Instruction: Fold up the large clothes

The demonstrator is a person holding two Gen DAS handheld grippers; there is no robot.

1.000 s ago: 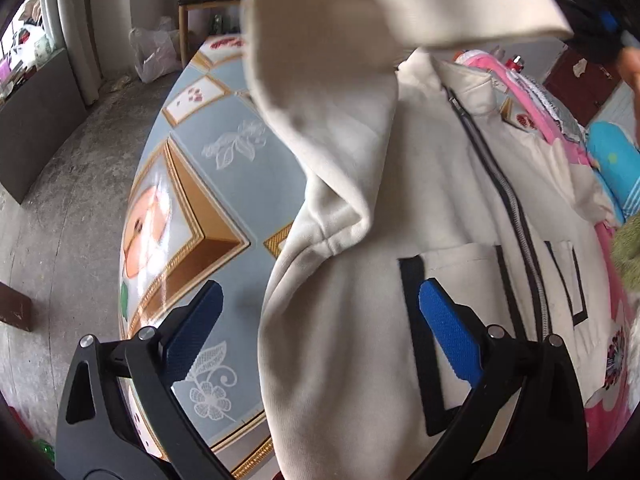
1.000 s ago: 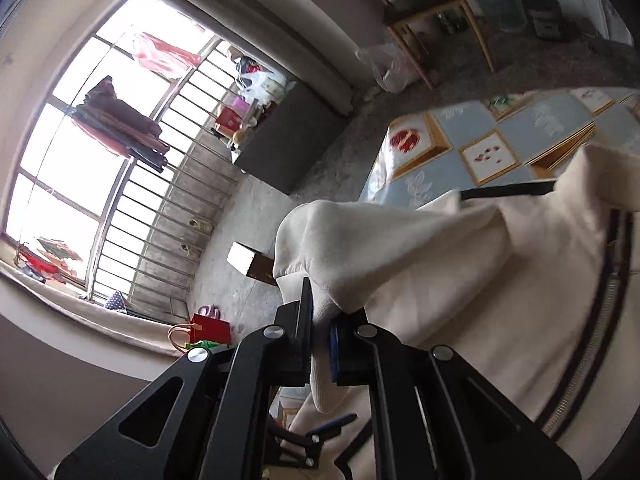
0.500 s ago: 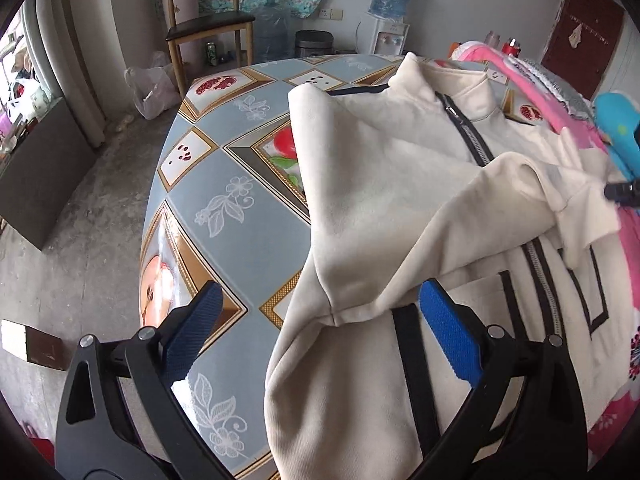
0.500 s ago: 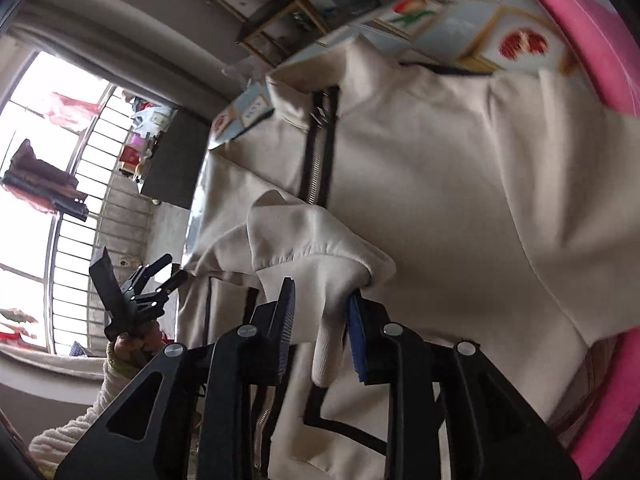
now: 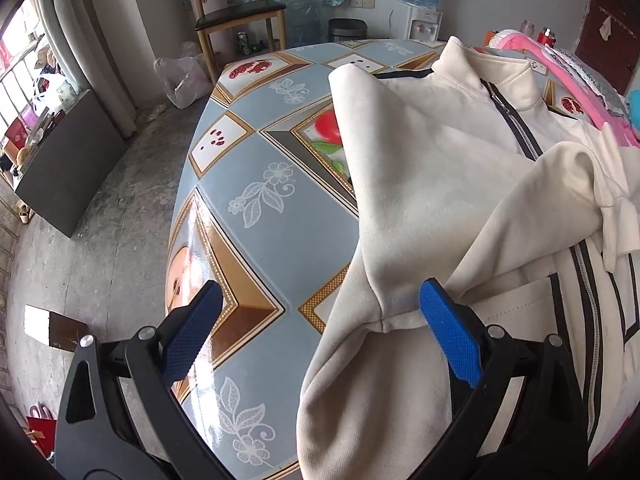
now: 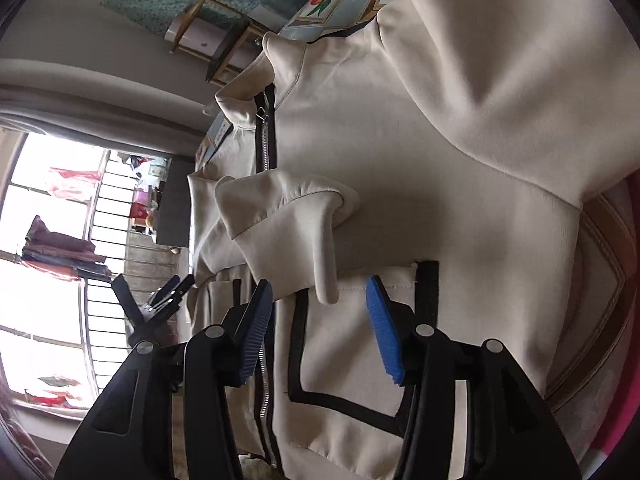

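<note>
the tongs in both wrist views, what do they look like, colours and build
Both are alike. The left tongs have two matte black plastic arms with triangular cut-outs and silver rivets at the joints, each ending in a flat blue pad with a fine knurled texture. The right tongs are built the same way: black linked arms, silver rivets, ribbed blue pads. No cables or markings show.

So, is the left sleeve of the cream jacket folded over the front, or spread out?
Folded. The sleeve lies across the jacket front over the zipper, its cuff between the open right gripper pads, untouched.
</note>
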